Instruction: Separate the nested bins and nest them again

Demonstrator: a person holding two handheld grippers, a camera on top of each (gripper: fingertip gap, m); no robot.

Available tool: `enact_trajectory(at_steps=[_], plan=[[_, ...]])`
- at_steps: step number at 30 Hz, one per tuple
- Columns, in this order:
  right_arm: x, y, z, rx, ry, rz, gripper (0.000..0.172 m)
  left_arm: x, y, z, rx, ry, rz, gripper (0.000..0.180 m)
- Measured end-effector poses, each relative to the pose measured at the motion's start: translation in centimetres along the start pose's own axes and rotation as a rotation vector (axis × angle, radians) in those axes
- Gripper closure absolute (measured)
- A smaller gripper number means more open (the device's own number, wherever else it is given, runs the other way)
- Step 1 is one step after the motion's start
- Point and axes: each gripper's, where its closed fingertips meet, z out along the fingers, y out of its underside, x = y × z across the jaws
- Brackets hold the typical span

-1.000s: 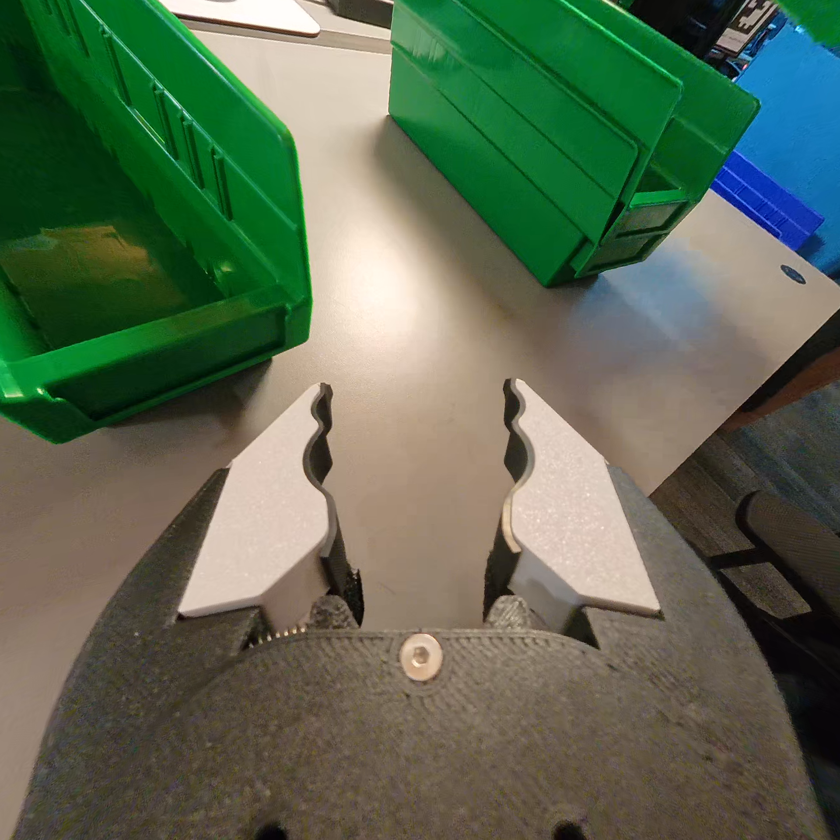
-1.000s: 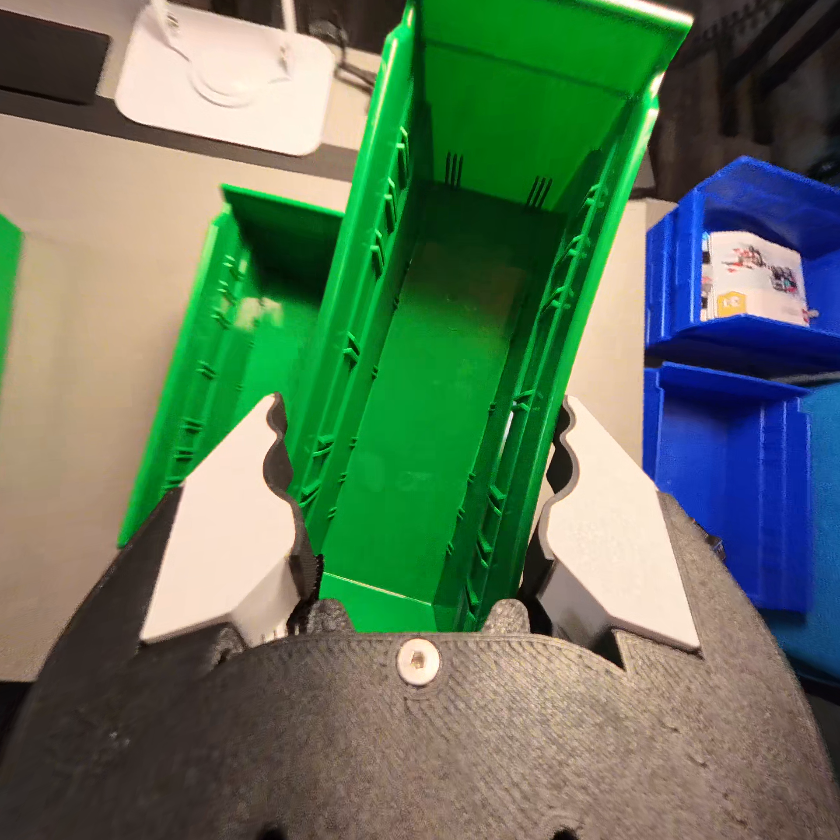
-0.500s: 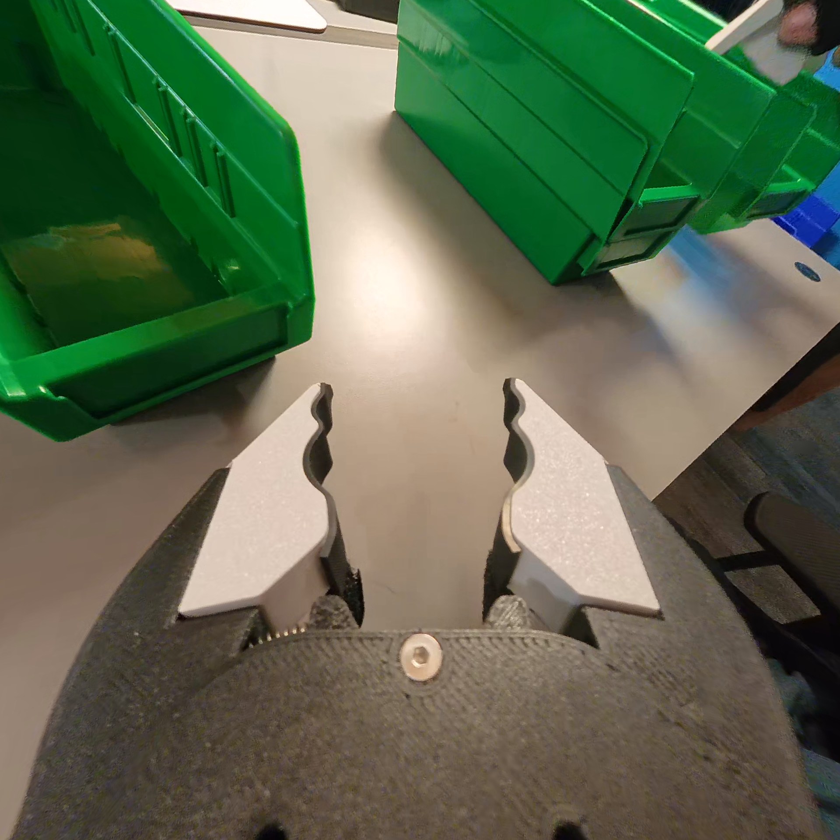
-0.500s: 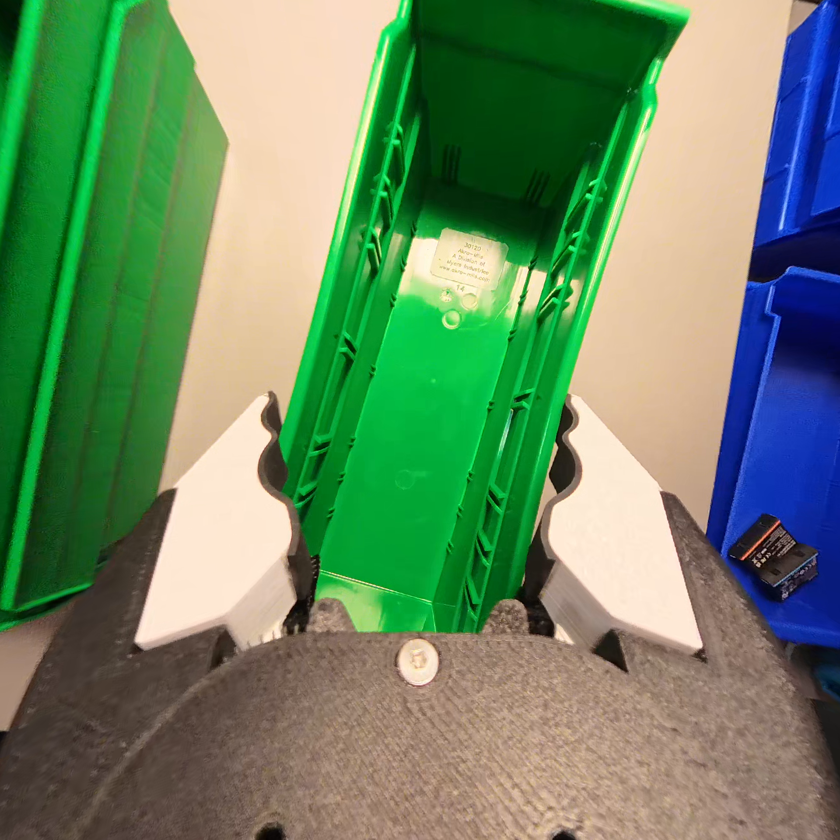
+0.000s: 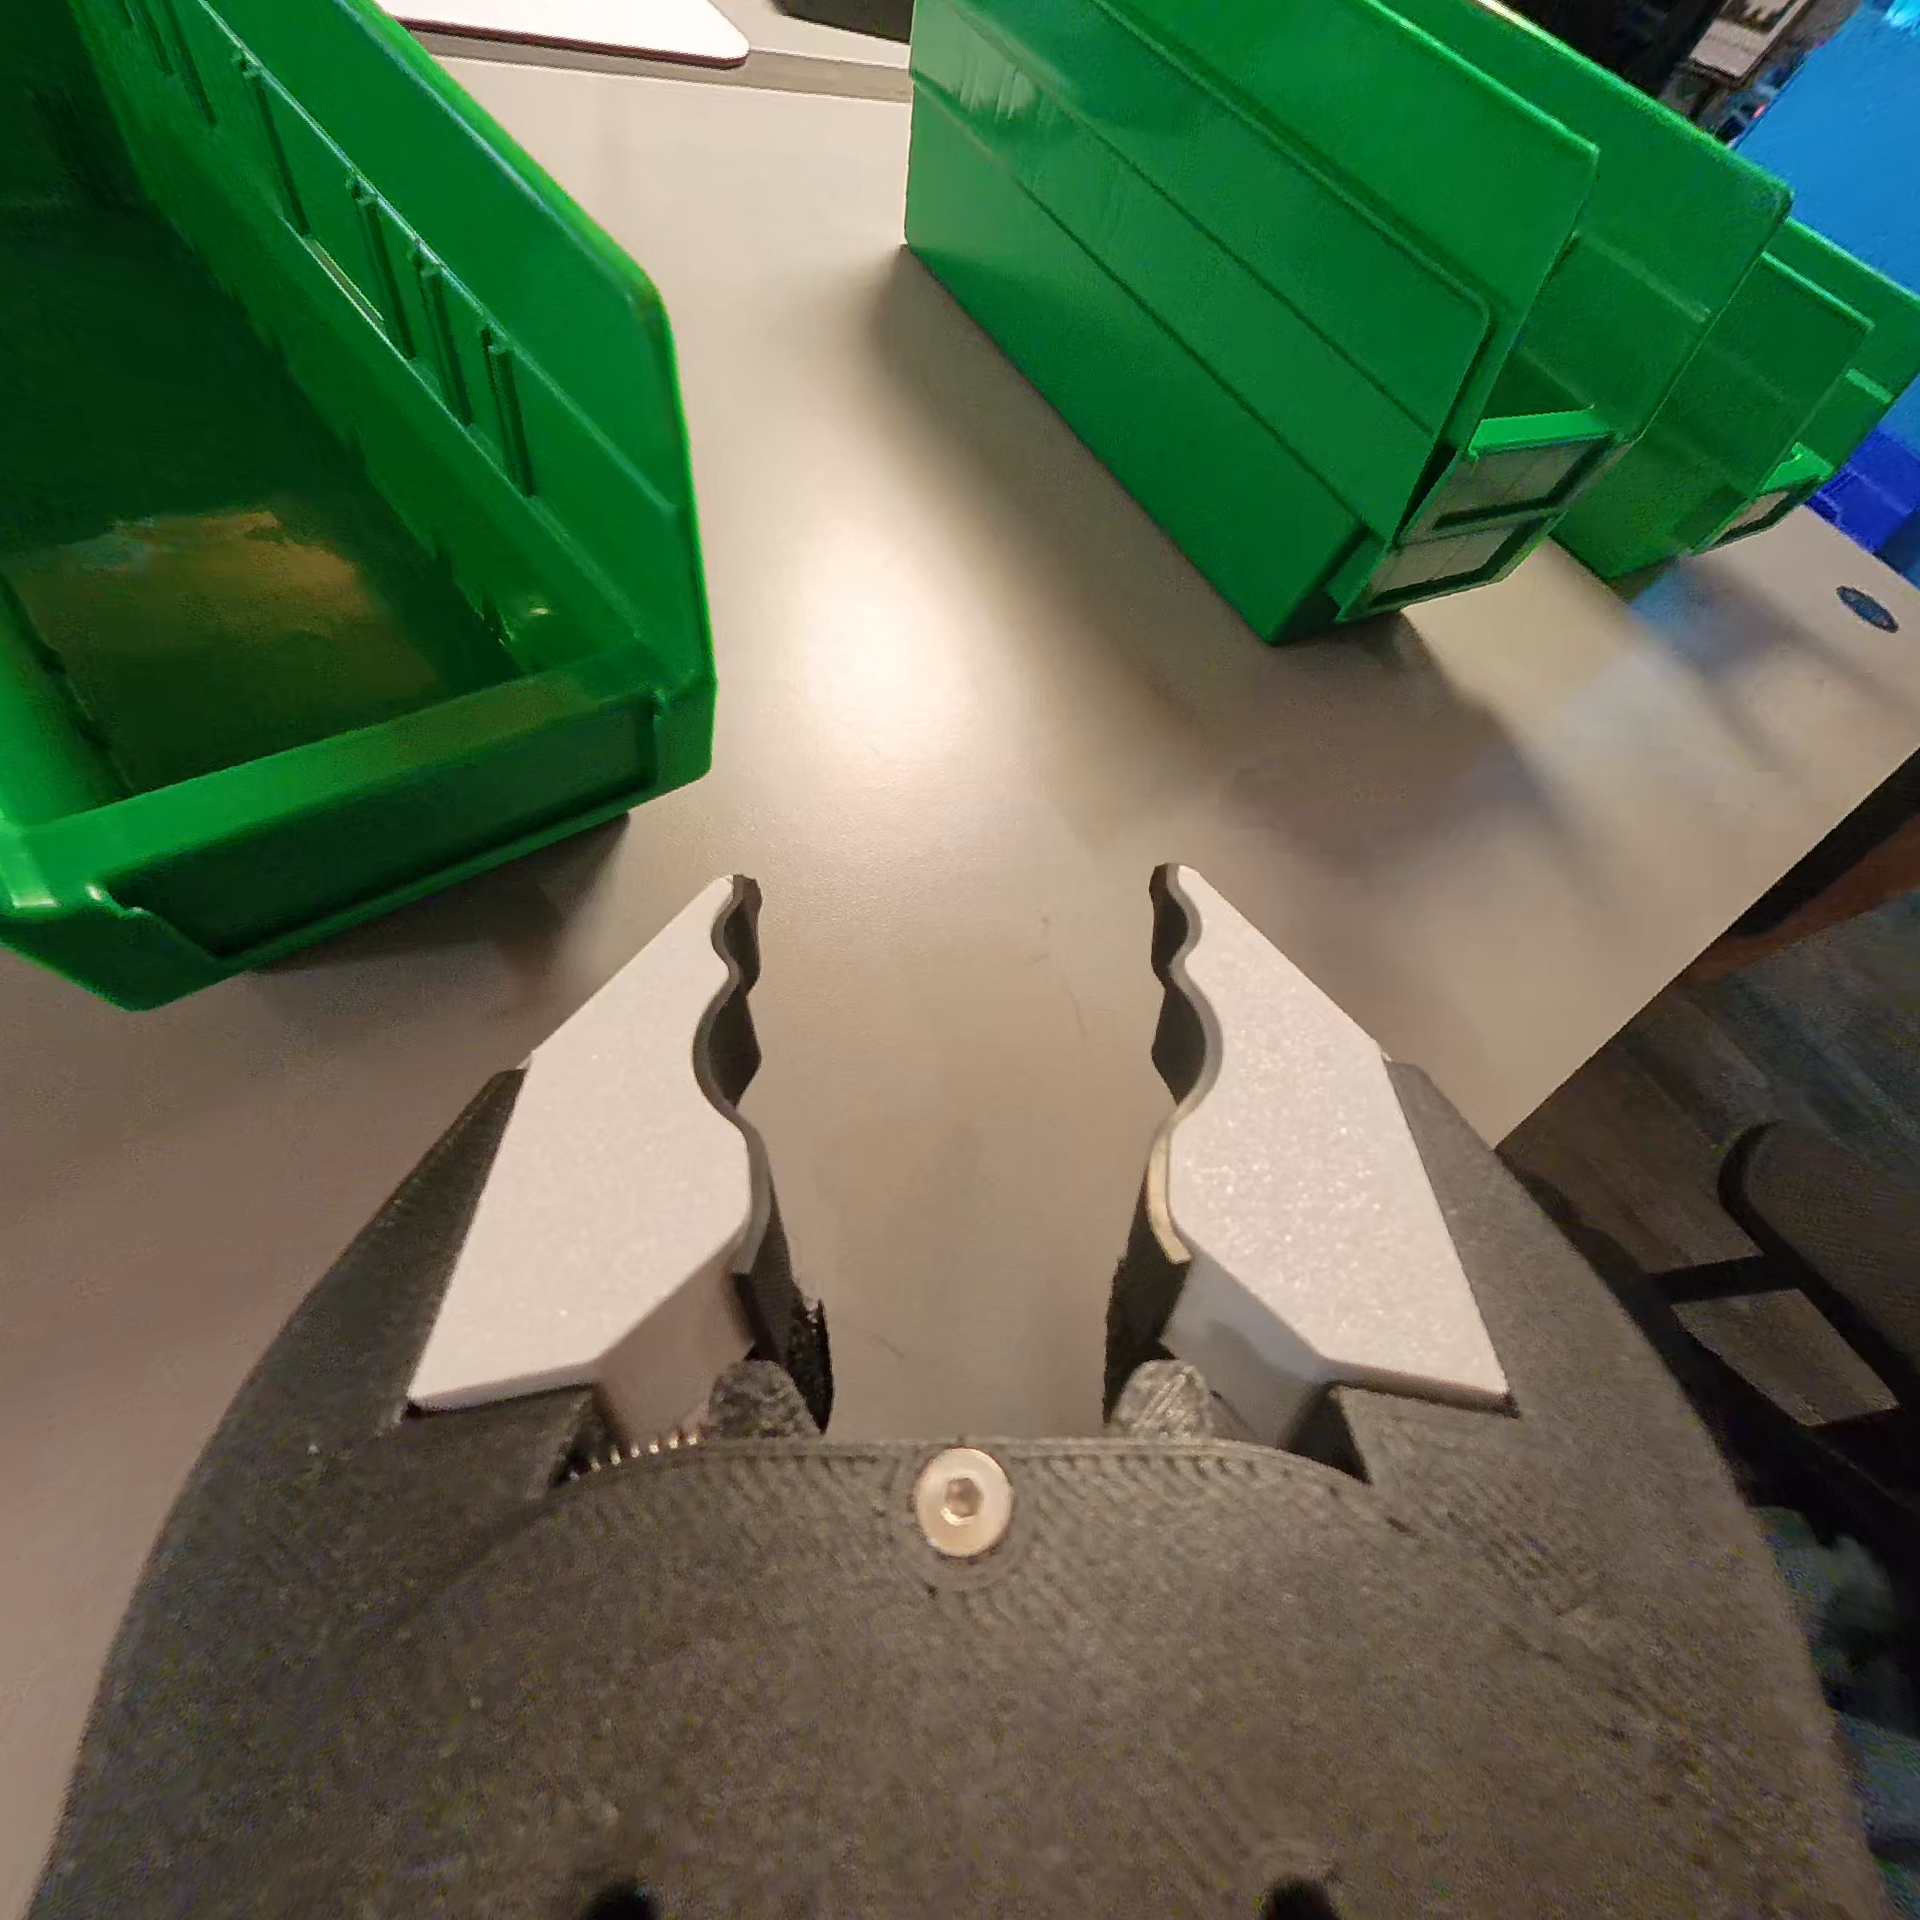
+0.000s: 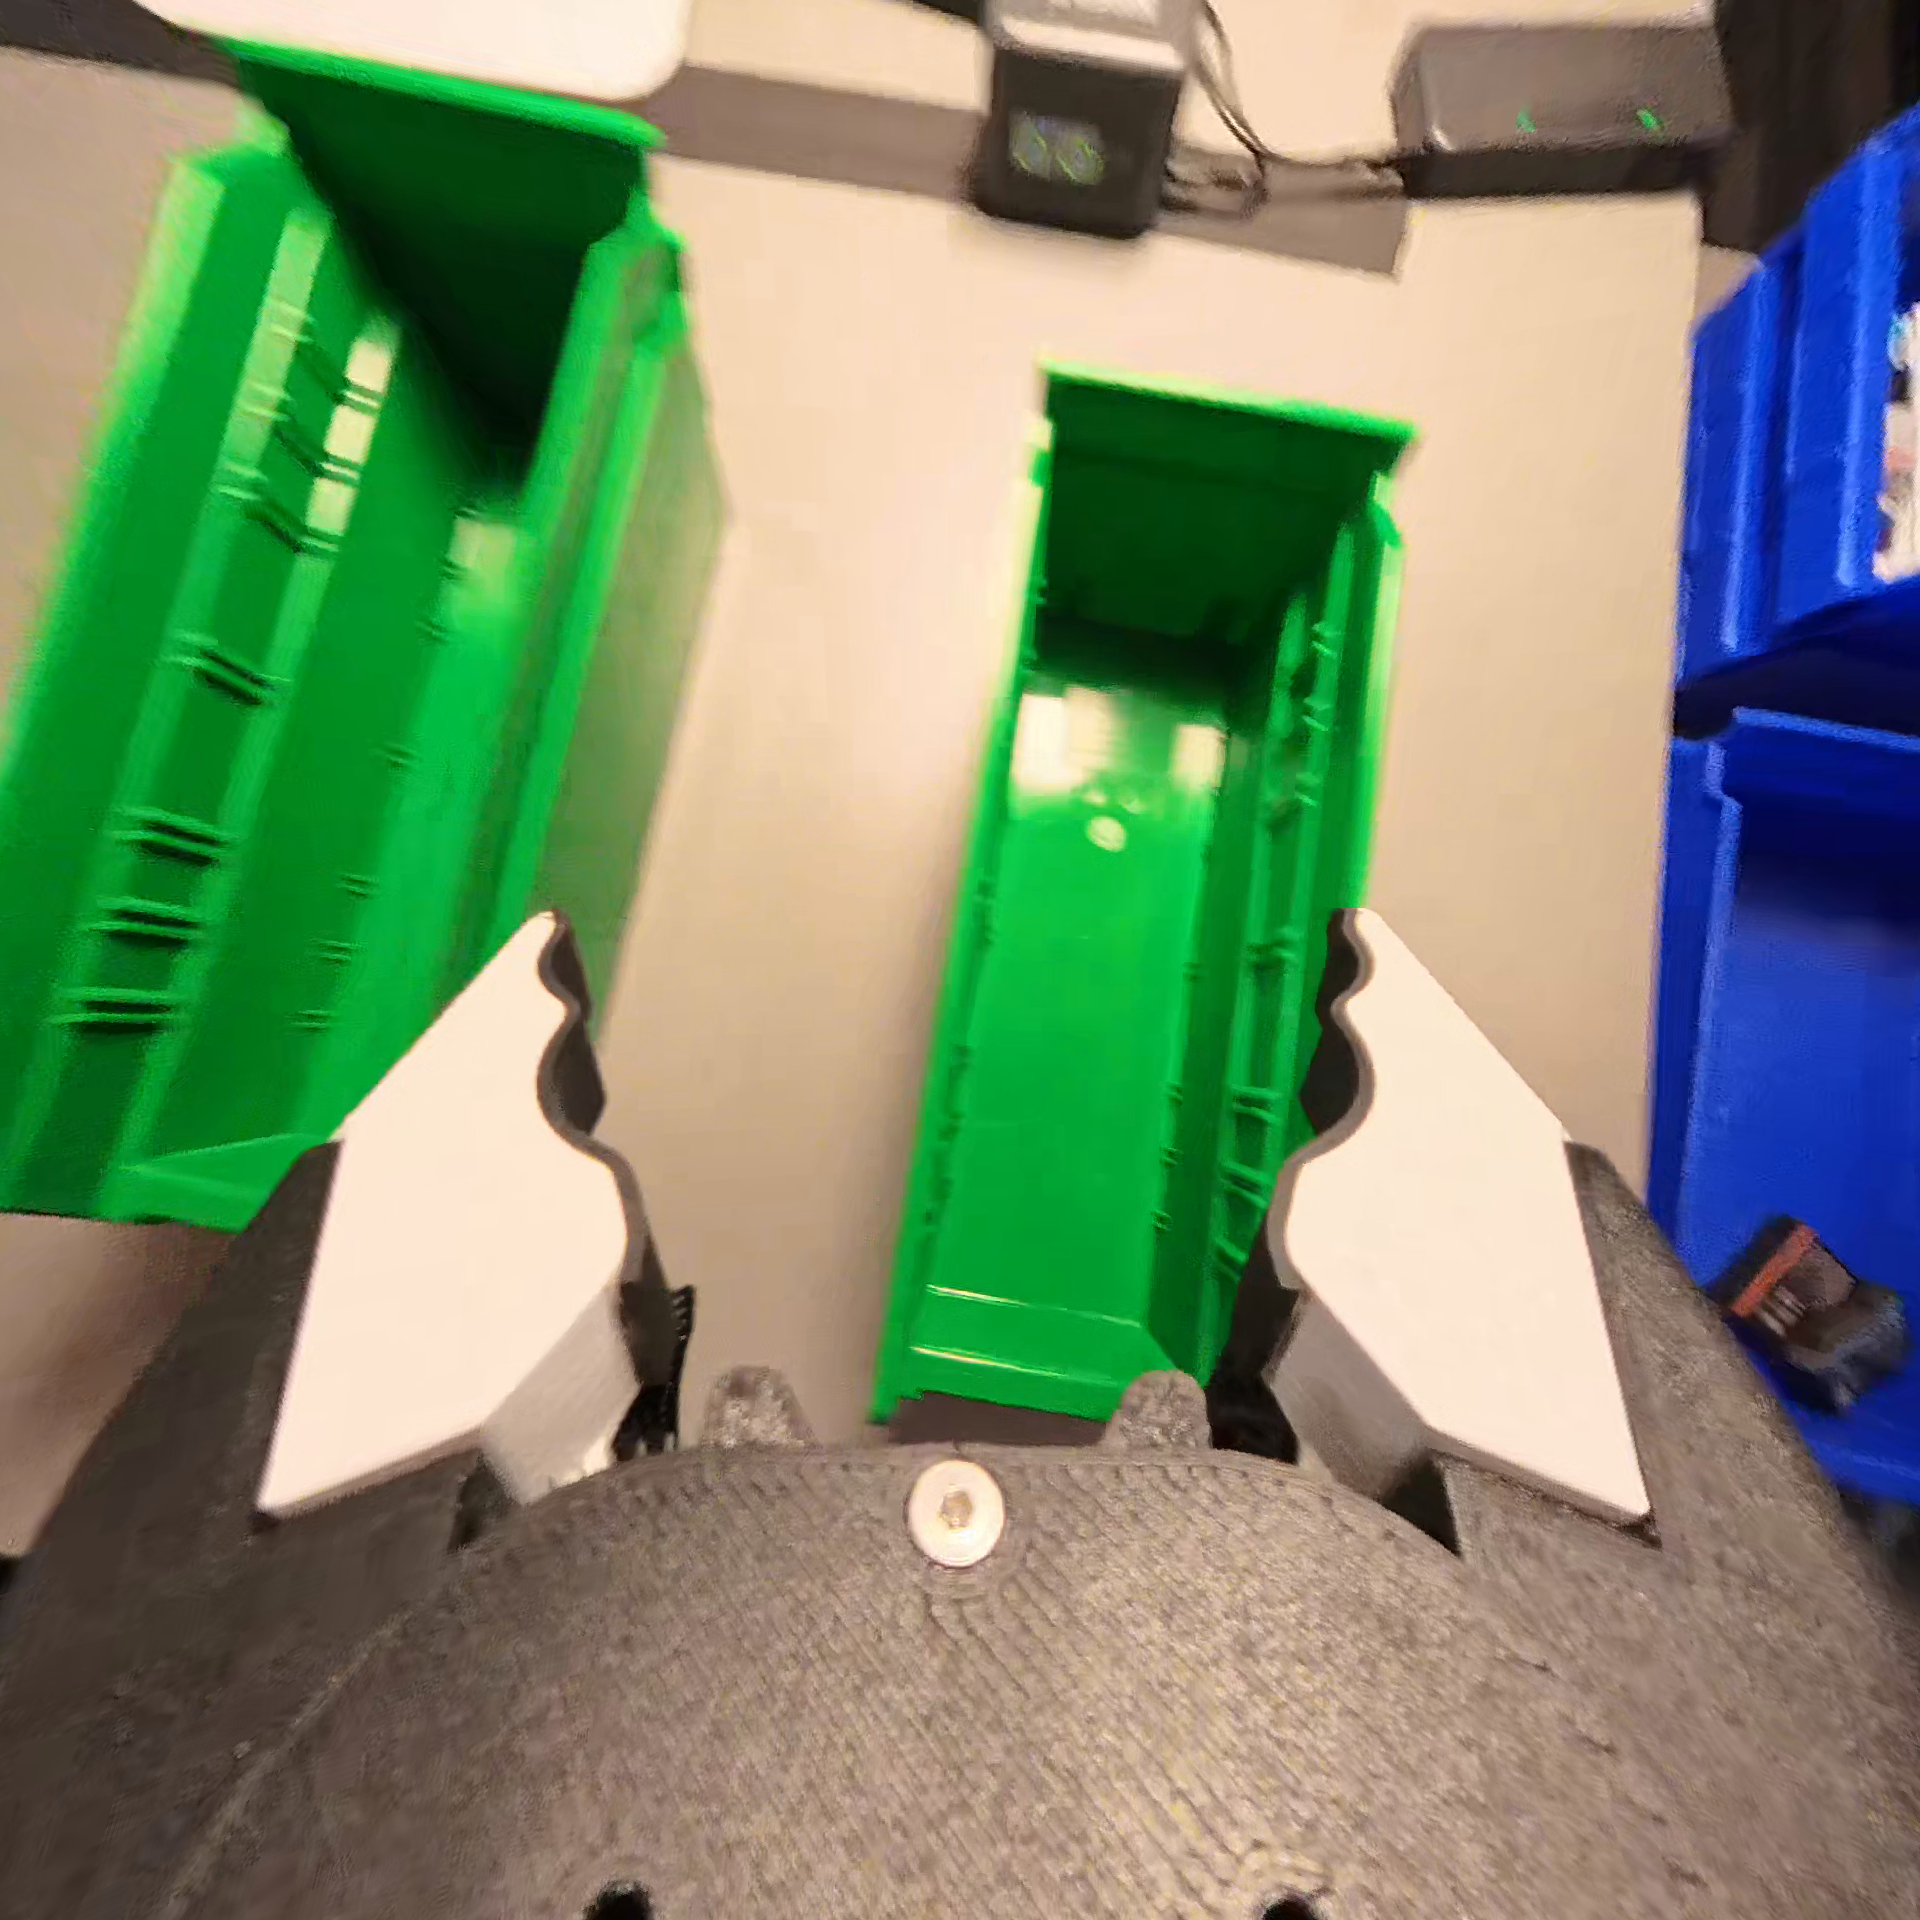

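In the right wrist view my right gripper (image 6: pixel 951 920) is open. A narrow green bin (image 6: pixel 1101 987) lies on the table (image 6: pixel 831 623) below it, close to the right finger (image 6: pixel 1455 1143) and well clear of the left finger. A larger green bin stack (image 6: pixel 312 675) stands to its left. In the left wrist view my left gripper (image 5: pixel 953 878) is open and empty above the table (image 5: pixel 935 644). An open green bin (image 5: pixel 312 520) stands at its left. The nested green bins (image 5: pixel 1195 343) stand at the far right, with the narrow bin (image 5: pixel 1714 416) beside them.
Blue bins (image 6: pixel 1808 935) stand stacked at the right; a small black and orange object (image 6: pixel 1808 1320) lies in the lower one. A black device (image 6: pixel 1070 135) with cables sits at the table's back. The table's edge (image 5: pixel 1662 987) and a chair are at the right.
My right gripper carried the narrow green bin down to the table beside the nested bins, opened wider and let it go. My left gripper stayed open and hardly moved.
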Motion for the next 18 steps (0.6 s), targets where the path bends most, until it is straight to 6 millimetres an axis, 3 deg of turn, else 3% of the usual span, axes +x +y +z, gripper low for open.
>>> enact_trajectory(at_steps=[1,5,8,11,18], plan=[[-2.0,-0.7,-0.3,0.027,-0.037,-0.012,0.031,0.0,0.0,0.0,0.000,-0.004,0.004,0.105],[-9.8,-2.4,0.1,0.064,-0.164,-0.039,0.018,0.0,0.0,-0.1,0.009,-0.012,0.009,0.105],[-13.2,-2.3,1.9,-0.003,-0.175,-0.067,0.014,0.0,-0.1,-0.2,0.013,-0.008,0.005,0.105],[-15.0,-1.4,4.1,-0.095,-0.169,-0.082,0.014,0.0,-0.1,-0.1,0.012,0.000,0.000,0.105],[-15.2,0.1,7.3,-0.218,-0.098,-0.130,0.014,0.0,-0.1,-0.1,0.006,0.038,-0.035,0.105]])
